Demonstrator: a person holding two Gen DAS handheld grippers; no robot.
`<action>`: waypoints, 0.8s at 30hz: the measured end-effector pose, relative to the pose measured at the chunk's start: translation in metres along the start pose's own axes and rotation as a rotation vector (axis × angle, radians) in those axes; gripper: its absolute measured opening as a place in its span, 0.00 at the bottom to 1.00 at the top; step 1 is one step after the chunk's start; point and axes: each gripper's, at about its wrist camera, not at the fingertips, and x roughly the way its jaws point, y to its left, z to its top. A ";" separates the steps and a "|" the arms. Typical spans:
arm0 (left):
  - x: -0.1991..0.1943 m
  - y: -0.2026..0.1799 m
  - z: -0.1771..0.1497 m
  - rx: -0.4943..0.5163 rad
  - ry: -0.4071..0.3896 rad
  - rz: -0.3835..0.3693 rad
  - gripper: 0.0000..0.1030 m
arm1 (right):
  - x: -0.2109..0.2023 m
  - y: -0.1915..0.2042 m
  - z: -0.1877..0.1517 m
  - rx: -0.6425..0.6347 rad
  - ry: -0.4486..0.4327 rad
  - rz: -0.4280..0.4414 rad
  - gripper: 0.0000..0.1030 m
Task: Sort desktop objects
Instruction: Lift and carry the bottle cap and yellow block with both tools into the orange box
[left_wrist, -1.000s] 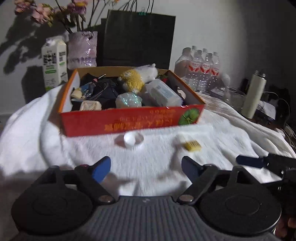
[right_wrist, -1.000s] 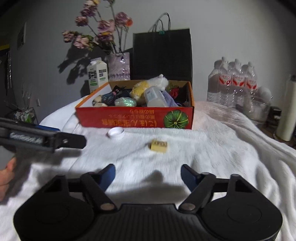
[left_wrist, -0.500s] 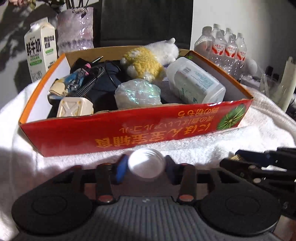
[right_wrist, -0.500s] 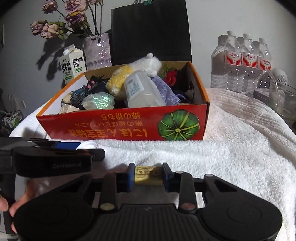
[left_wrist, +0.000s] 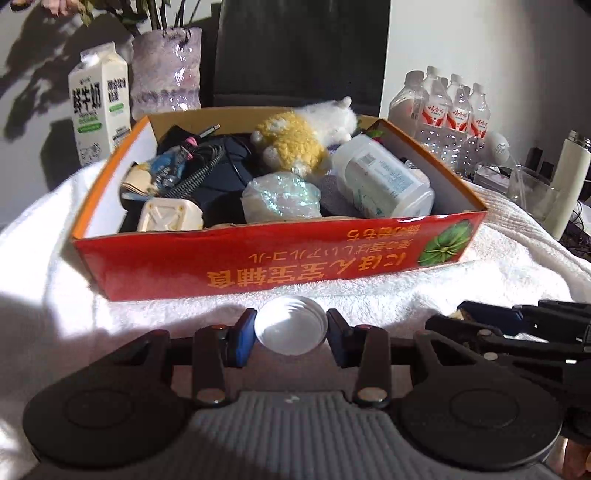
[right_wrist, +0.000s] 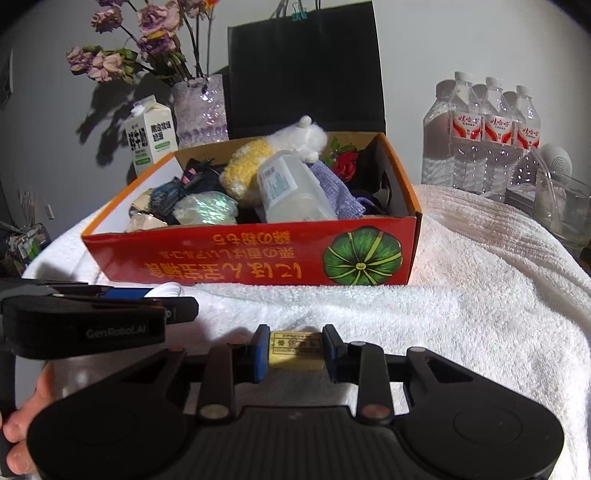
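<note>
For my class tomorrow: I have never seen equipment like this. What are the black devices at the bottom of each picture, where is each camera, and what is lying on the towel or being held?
No robot here: a person holds a hand-operated two-finger gripper in each hand, and a fisheye camera on each looks forward along its fingers. The left view shows the left gripper shut on a white round lid. The right view shows the right gripper shut on a small yellow block; the left gripper appears at its left edge. Both sit on a white towel, before a red cardboard box already full of odds and ends, including a plush toy and a plastic bottle.
</note>
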 end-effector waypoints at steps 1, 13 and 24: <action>-0.008 -0.001 0.000 0.005 -0.008 0.000 0.40 | -0.007 0.002 0.000 -0.008 -0.013 0.001 0.28; -0.138 0.001 -0.030 -0.054 -0.148 0.003 0.40 | -0.093 0.034 -0.016 -0.026 -0.093 0.056 0.28; -0.200 -0.001 -0.108 -0.095 -0.131 0.096 0.40 | -0.170 0.048 -0.075 -0.036 -0.137 0.050 0.28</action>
